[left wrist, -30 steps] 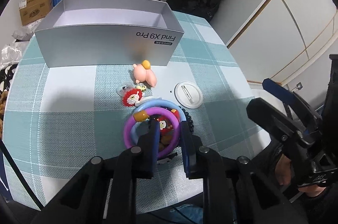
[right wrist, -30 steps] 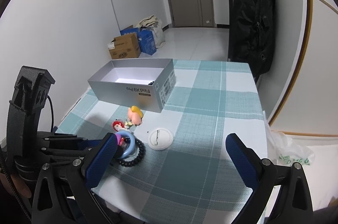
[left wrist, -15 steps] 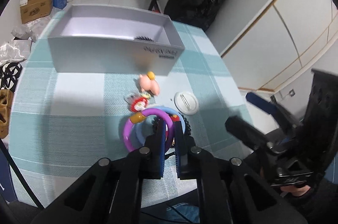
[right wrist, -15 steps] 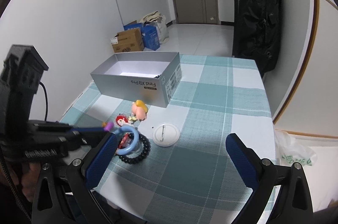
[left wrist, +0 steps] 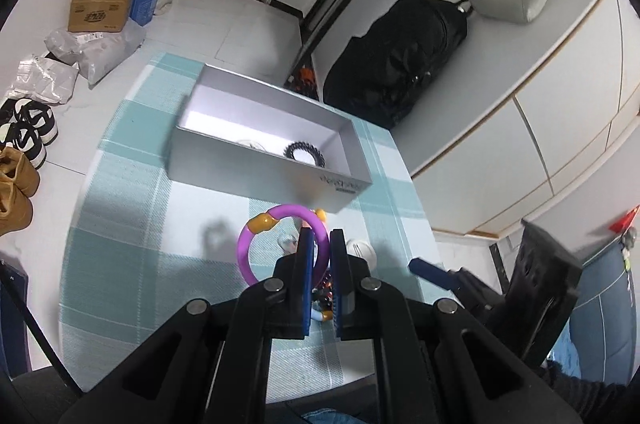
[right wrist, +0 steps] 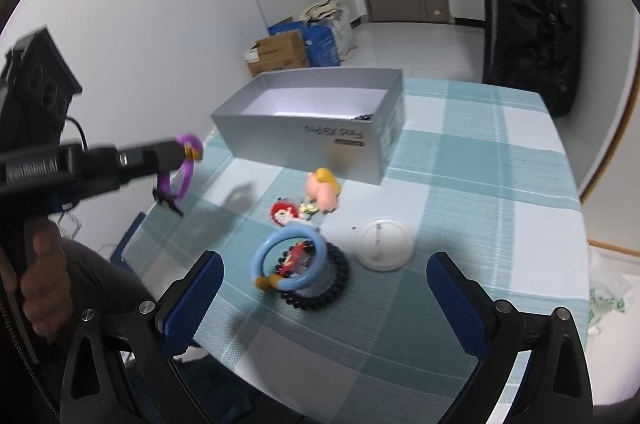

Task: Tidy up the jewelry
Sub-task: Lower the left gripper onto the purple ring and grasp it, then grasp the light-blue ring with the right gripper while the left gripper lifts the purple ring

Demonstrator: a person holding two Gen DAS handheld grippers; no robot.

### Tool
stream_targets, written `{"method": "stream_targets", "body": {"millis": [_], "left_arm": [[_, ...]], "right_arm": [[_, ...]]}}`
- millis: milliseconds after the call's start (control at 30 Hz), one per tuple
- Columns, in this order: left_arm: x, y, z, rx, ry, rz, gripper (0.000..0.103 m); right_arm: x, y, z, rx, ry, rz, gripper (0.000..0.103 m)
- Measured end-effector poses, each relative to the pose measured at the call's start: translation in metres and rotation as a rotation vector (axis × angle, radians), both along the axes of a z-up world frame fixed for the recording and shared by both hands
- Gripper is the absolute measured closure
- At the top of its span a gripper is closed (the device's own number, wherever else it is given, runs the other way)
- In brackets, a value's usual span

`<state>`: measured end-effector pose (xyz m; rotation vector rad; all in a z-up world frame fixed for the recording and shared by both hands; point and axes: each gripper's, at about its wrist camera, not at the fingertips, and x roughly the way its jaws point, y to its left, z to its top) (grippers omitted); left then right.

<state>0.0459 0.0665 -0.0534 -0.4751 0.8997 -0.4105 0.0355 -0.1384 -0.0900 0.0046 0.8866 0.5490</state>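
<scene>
Jewelry lies partly sorted: the grey box (left wrist: 264, 160) on the checked bench (right wrist: 472, 192) holds a black coiled band (left wrist: 302, 154) at its right end, with a pale item beside it too blurred to name. Outside the box, a purple bangle (left wrist: 256, 244) with an orange bead hangs off the bench, pinched at its rim by the left tool (left wrist: 319, 244), whose pads are pressed together on it. In the left wrist view the ring stands nearly face-on, the bead at its upper left; from the right wrist camera it shows edge-on and upright. On the bench a blue bangle (right wrist: 288, 260) lies flat over a black bead bracelet (right wrist: 320, 284), a red charm inside them. Nearby are a red-and-white charm (right wrist: 284, 212), a pink figure (right wrist: 324, 192) and a white round badge (right wrist: 384, 238).

The right tool (right wrist: 320, 300) hovers with its blue pads spread wide, nothing between them.

A second ago the purple bangle lay on the blue one and the left pads stood apart around its rim; since then they have closed and lifted it clear, toward the box.
</scene>
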Motion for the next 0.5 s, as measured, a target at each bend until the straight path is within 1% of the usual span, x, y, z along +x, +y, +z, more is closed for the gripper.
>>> {"method": "stream_targets", "body": {"millis": [100,200,300,400,433,500], "left_arm": [[0.004,0.004,-0.001,-0.007,0.004,0.005,0.1],[0.004,0.009,0.001,-0.015,-0.005,0.0,0.1],[0.005,0.009,0.002,-0.017,-0.014,-0.012,0.1],[0.007,0.007,-0.001,0.002,-0.004,-0.022,0.1],[0.008,0.008,-0.001,0.001,-0.002,-0.024,0.1],[0.009,0.01,-0.001,0.004,0.001,-0.025,0.1]], "right_arm": [[0.001,0.013,-0.007,-0.019,0.012,0.042,0.001],[-0.001,0.03,-0.013,-0.075,-0.012,0.083,0.001],[-0.003,0.046,-0.02,-0.159,-0.057,0.113,0.007],[-0.001,0.058,-0.029,-0.214,-0.045,0.143,0.019],[0.0,0.06,-0.032,-0.23,-0.036,0.147,0.022],[0.0,0.065,-0.036,-0.257,-0.046,0.147,0.024]]}}
